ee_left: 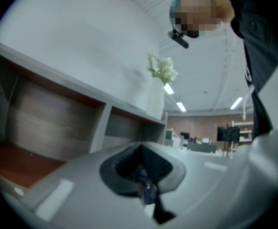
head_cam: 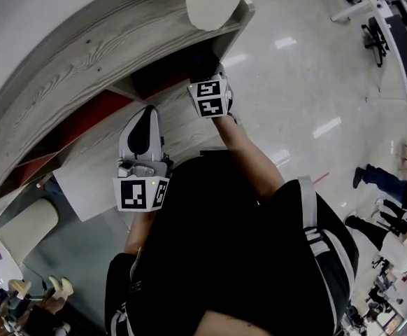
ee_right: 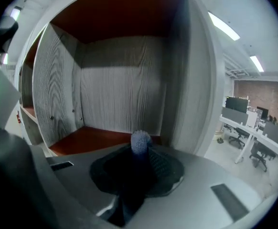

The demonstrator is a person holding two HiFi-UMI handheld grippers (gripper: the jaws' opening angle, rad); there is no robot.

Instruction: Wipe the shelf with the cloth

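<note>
The right hand-held gripper has its dark pads pressed on the cloth. A rounded blue-grey nub of the cloth sticks up past the tips. The cloth sits at the mouth of the end compartment of the shelf, above the front edge of that compartment's red-brown floor. I cannot tell whether it touches the board. From that edge the floor runs back to a grey wood-grain rear wall. A grained side wall closes the compartment on the left, and the shelf's end panel closes it on the right. Past that panel lies polished floor.

In the head view this gripper reaches into the dark opening just below the shelf's top corner, where a white vase stands.

The left hand-held gripper is well apart from the cloth, over a pale grained ledge in front of the shelf. Its jaws are closed together, with a small blue bit at their root that I cannot identify. It faces two further compartments with an upright divider between them.
</note>
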